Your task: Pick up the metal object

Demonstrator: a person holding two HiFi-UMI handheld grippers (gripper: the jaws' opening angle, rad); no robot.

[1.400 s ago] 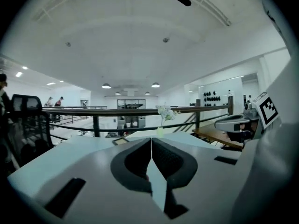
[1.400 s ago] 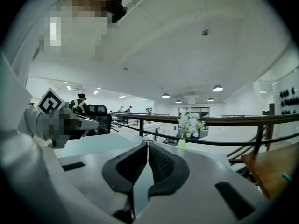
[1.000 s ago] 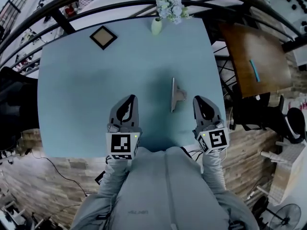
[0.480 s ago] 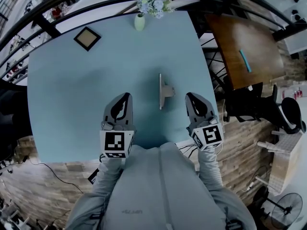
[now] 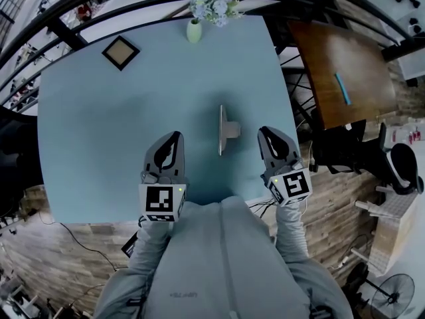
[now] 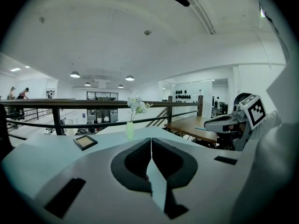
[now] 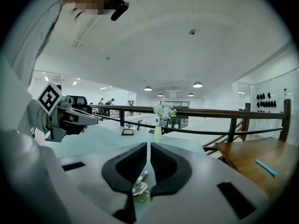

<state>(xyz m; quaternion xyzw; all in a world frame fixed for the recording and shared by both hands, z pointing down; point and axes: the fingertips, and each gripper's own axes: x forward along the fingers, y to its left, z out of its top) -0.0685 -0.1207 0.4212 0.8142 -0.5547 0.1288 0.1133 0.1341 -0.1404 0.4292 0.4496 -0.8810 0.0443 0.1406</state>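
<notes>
Metal object [image 5: 224,130] lies untouched between left gripper [image 5: 175,137] and right gripper [image 5: 264,131] (jaws pressed together, empty). Next, open one and reach.

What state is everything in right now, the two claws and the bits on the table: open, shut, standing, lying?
Left claw: shut, holding nothing.
Right claw: shut, holding nothing.
Metal object: lying on the table between the claws, untouched.
Vase of flowers: upright at the far edge.
Picture frame: lying flat.
</notes>
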